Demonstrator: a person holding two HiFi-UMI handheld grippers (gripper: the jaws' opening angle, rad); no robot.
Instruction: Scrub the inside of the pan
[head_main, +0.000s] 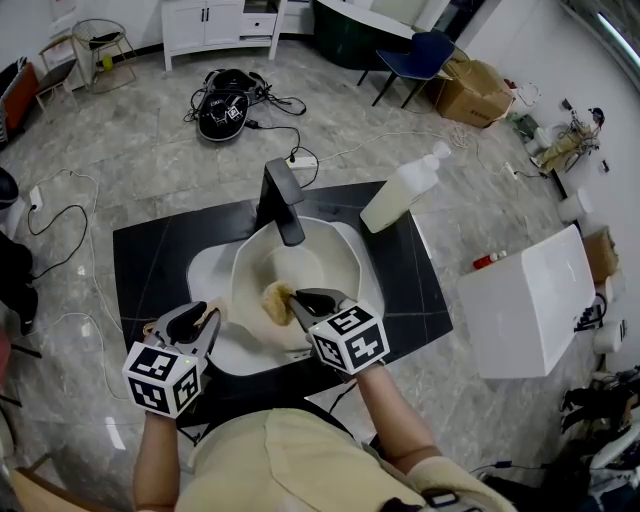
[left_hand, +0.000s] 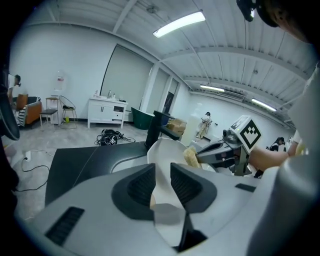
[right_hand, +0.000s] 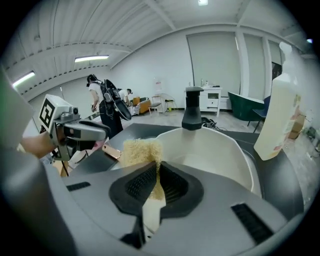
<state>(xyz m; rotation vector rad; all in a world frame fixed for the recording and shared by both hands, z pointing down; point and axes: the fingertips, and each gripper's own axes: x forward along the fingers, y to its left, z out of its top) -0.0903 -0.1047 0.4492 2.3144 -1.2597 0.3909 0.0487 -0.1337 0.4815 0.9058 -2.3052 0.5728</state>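
the pan (head_main: 335, 250) looks smooth and glossy, the scrubber (head_main: 276, 300) rough and fibrous, the countertop (head_main: 150, 265) matt.

1. No word, number or brand name can be read in any view.
2. The left claw (head_main: 190, 320) bears a marker cube (head_main: 163, 378). Its faces show black-and-white square patterns, which are codes without letters or digits.
3. The right claw (head_main: 297, 298) bears a second cube (head_main: 348, 338) with like patterns. One of them shows plainly in the left gripper view (left_hand: 248, 133).
4. The white bottle (head_main: 400, 192) on the table (head_main: 150, 260) shows no print that can be made out.
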